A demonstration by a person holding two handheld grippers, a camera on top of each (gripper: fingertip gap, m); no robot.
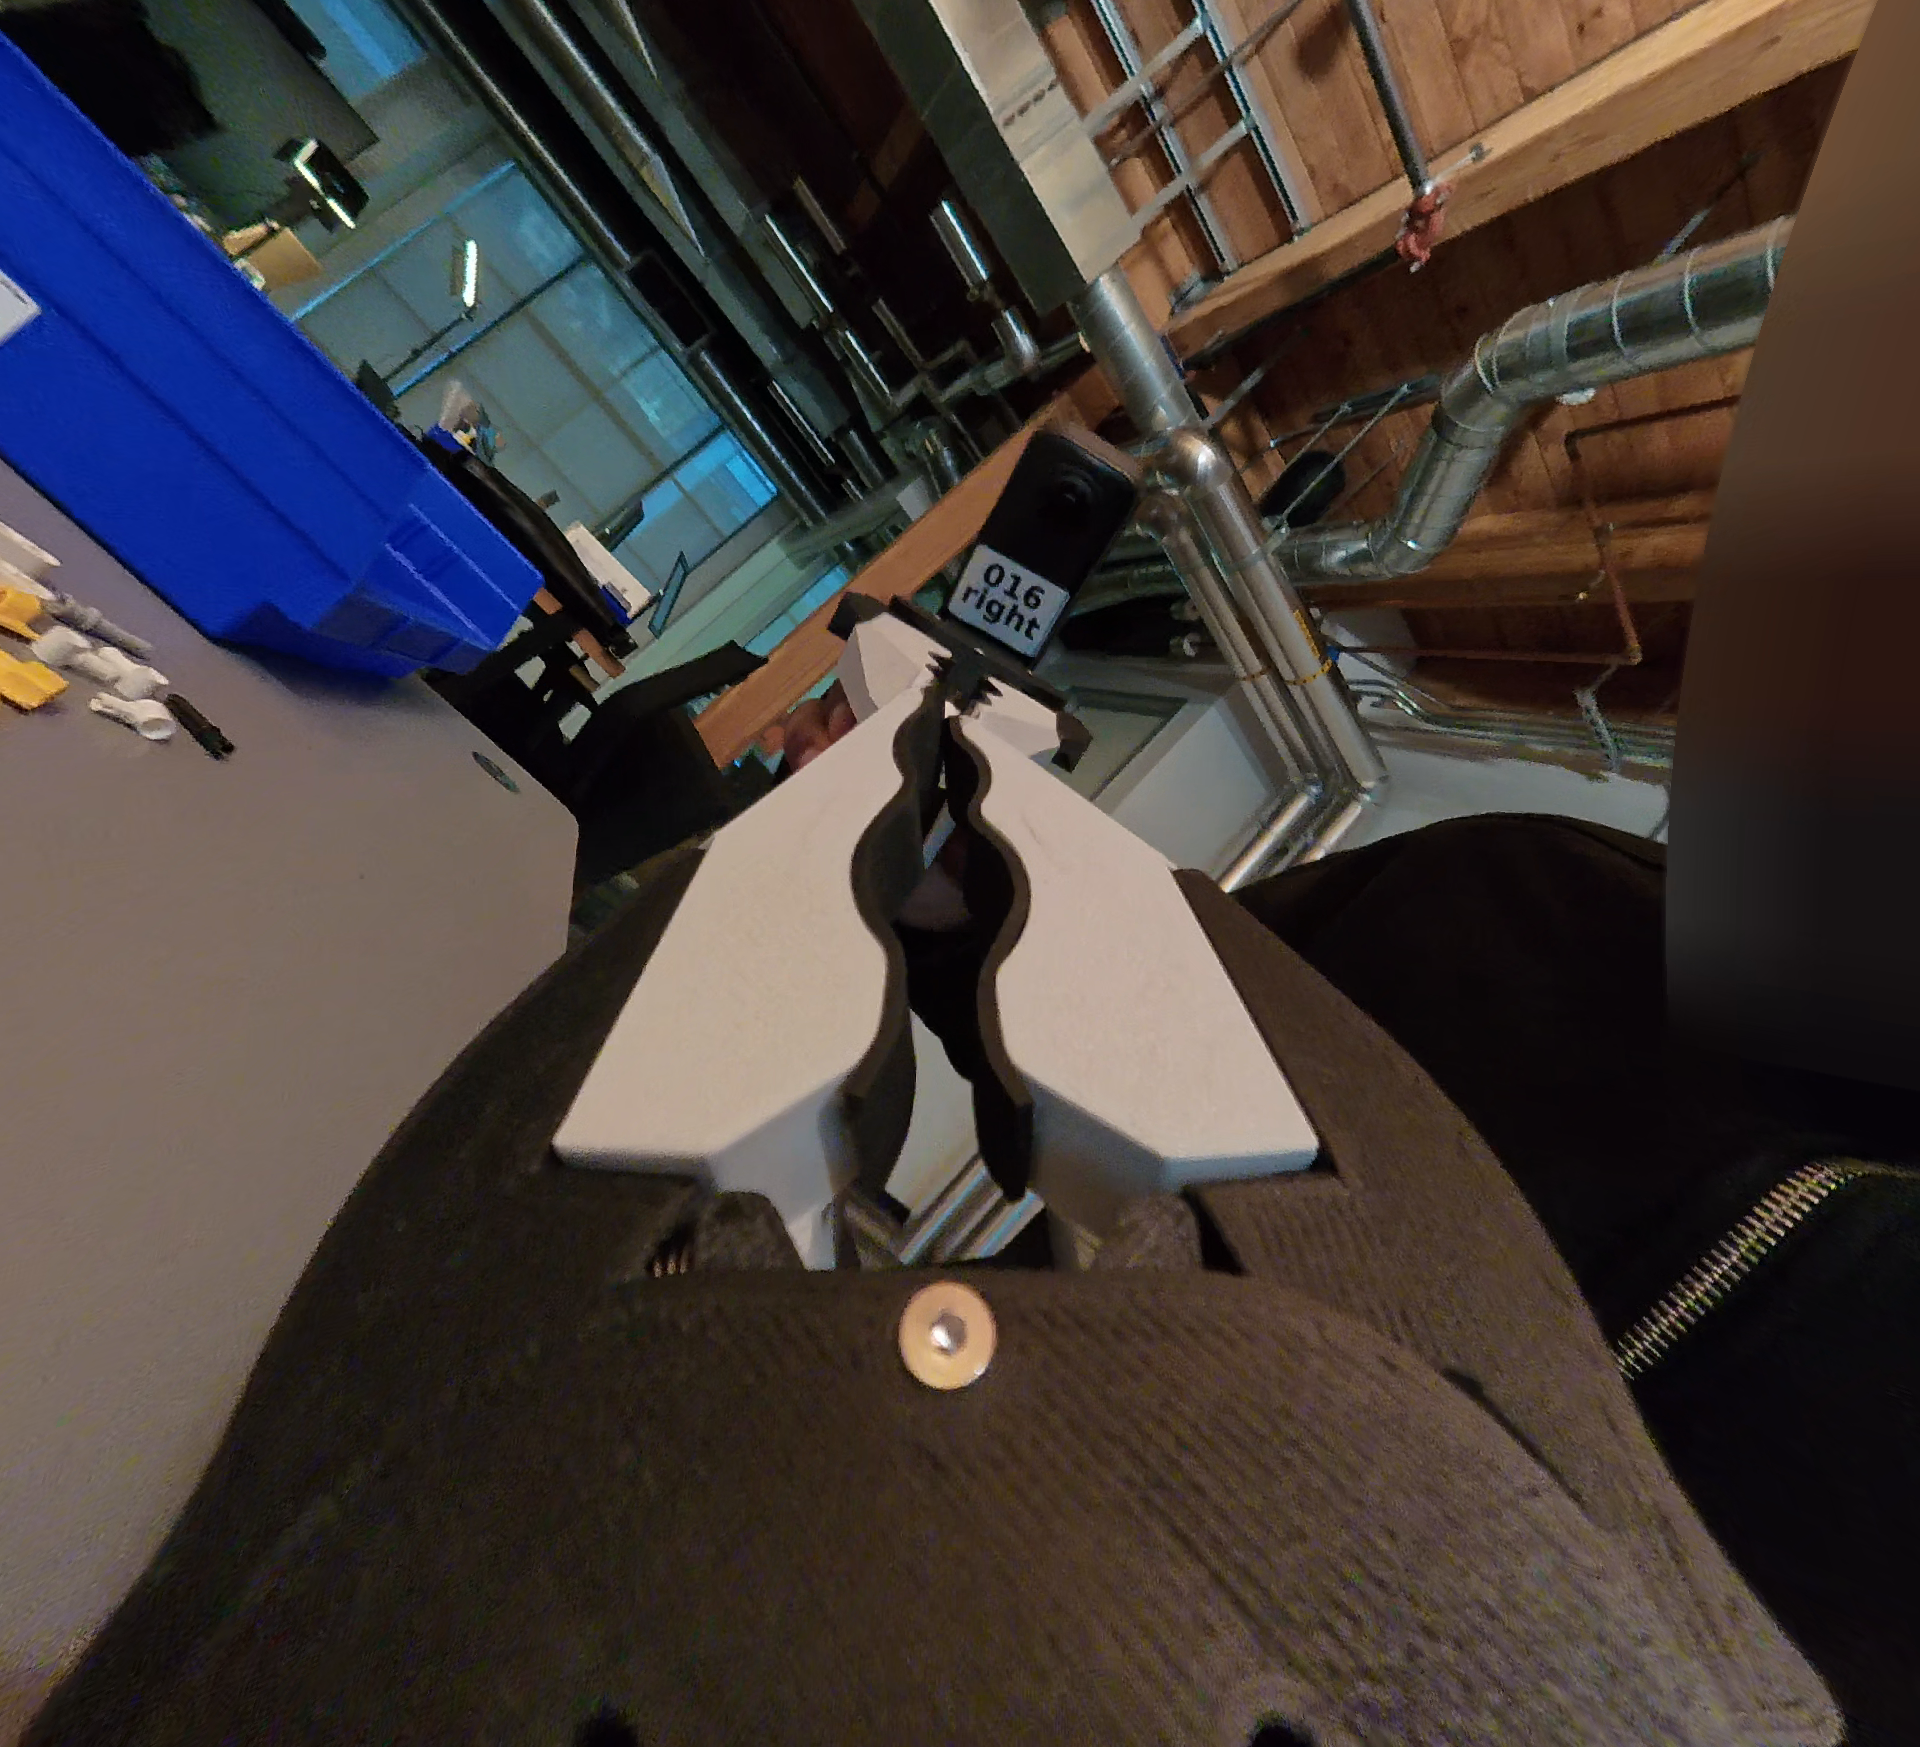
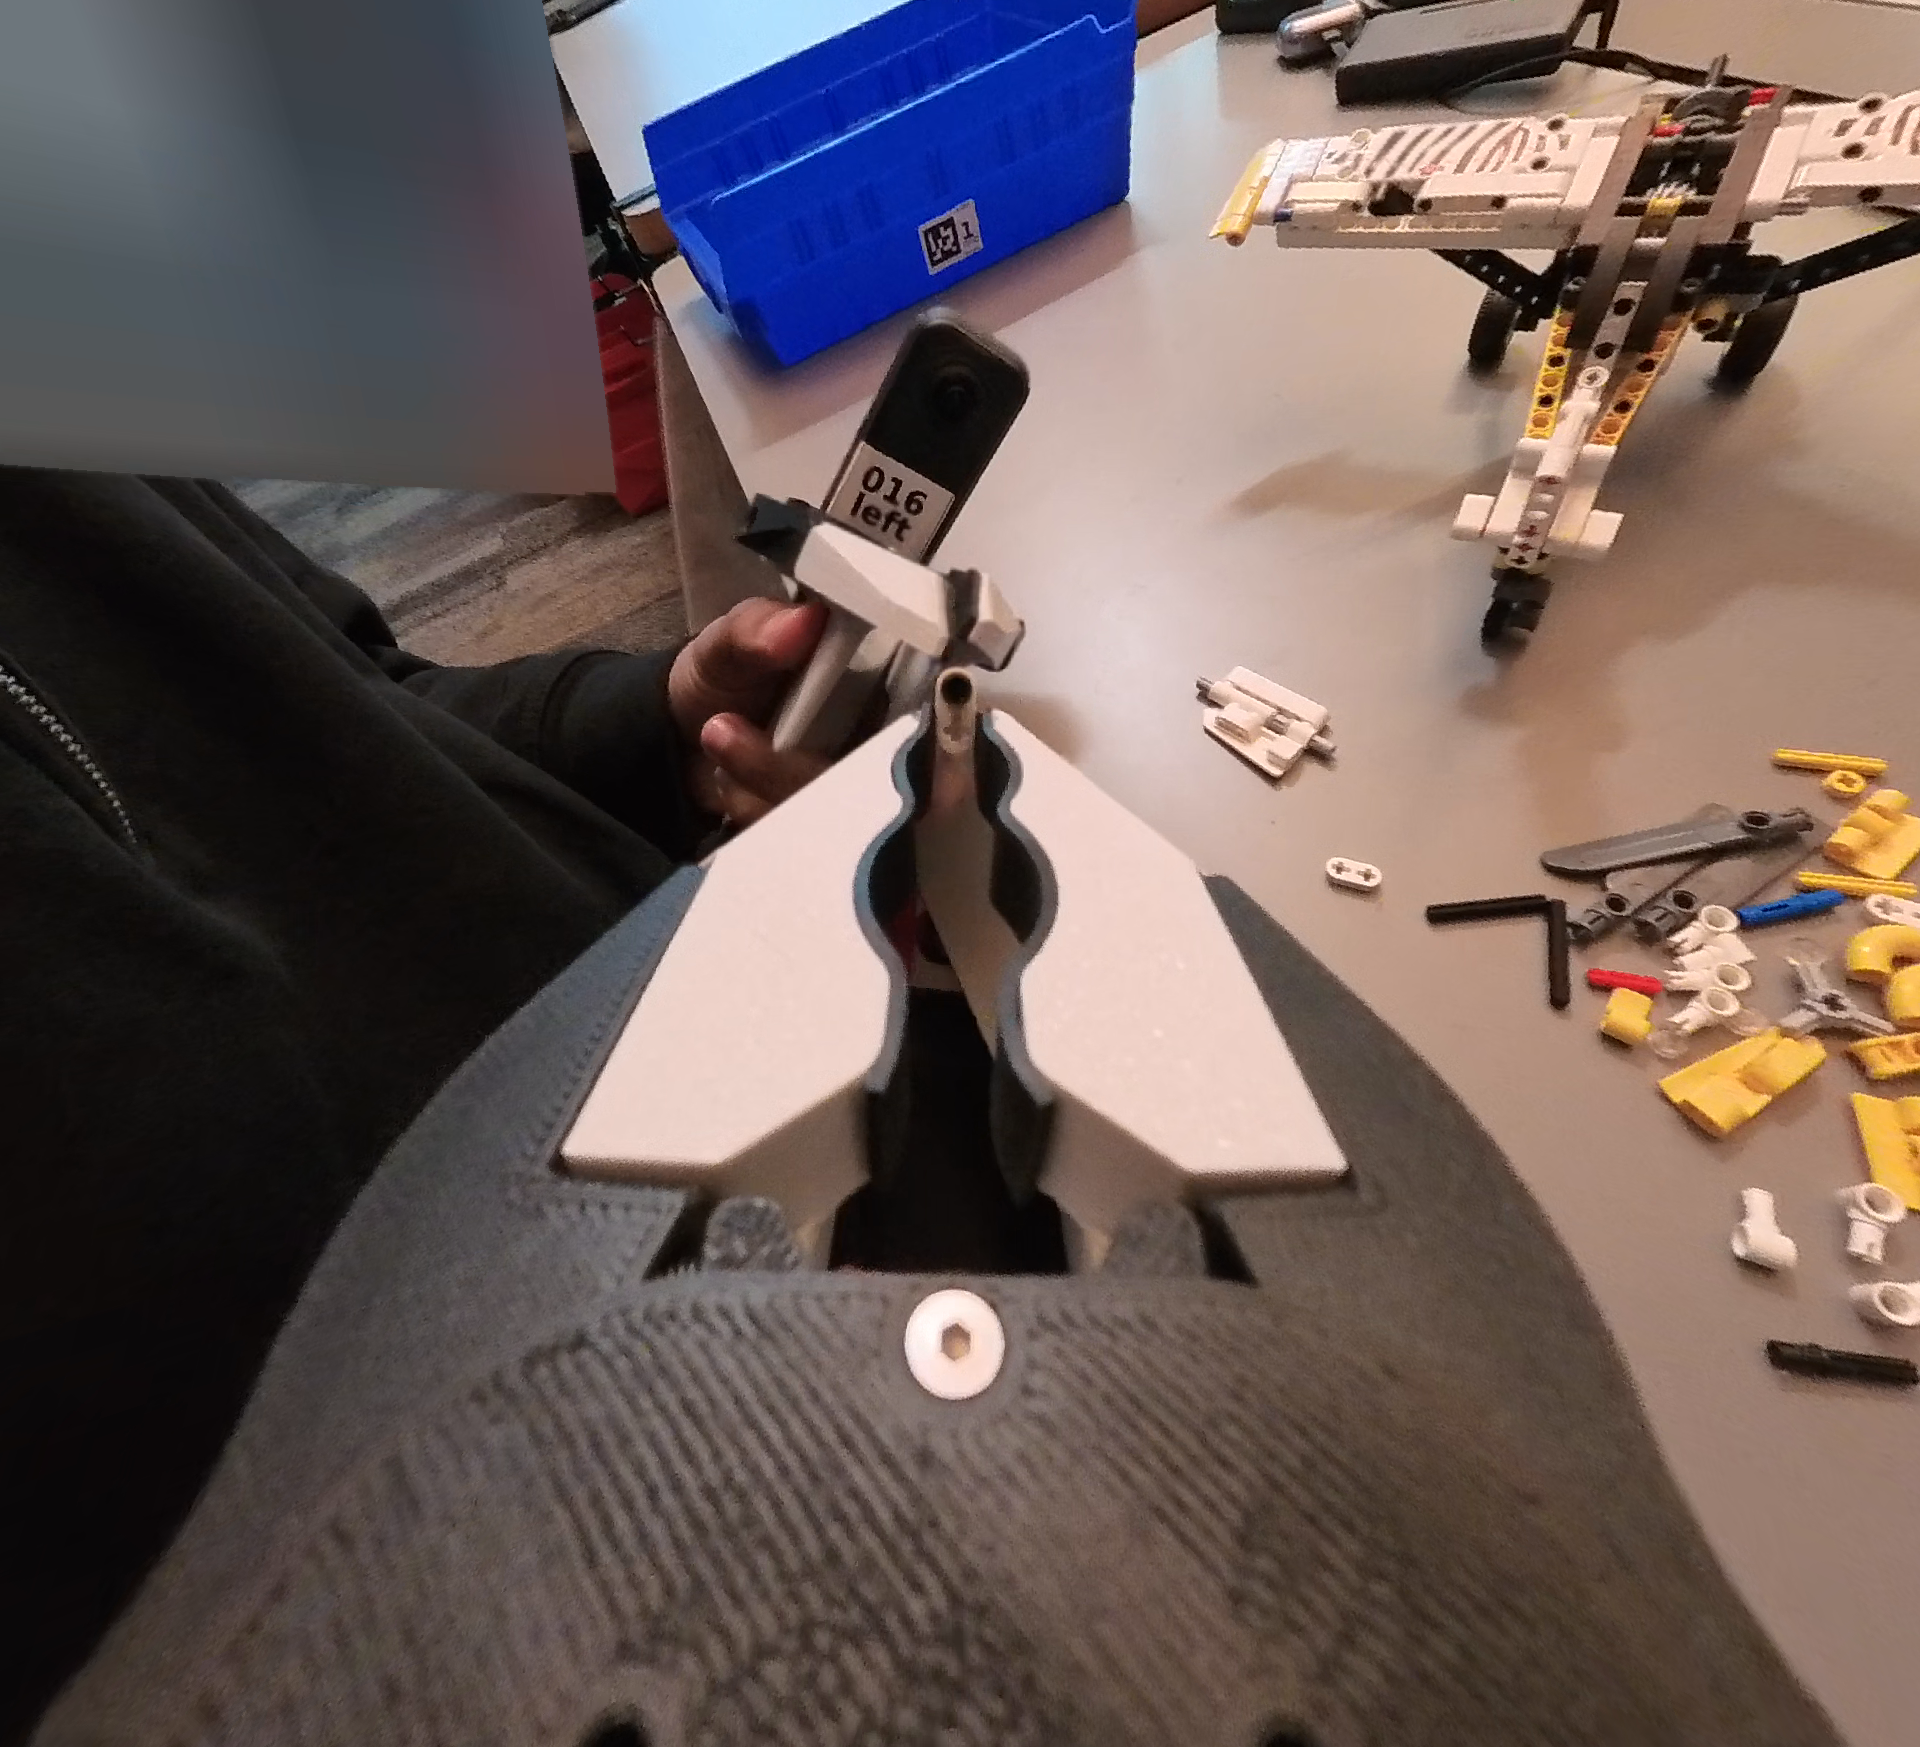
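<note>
Right claw (image 2: 951, 747) clamps a white hollow plastic tube (image 2: 954, 691); left claw (image 1: 940, 715) is clenched nearby; loose yellow, white and black plastic building pieces (image 2: 1714, 980) lie on the grey table (image 2: 1195, 502).

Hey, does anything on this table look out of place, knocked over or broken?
Nothing looks damaged. Loose building pieces lie scattered in no order at the table's right edge beside a half-built plane model, which stands on its wheels. The blue bin sits upright.
</note>
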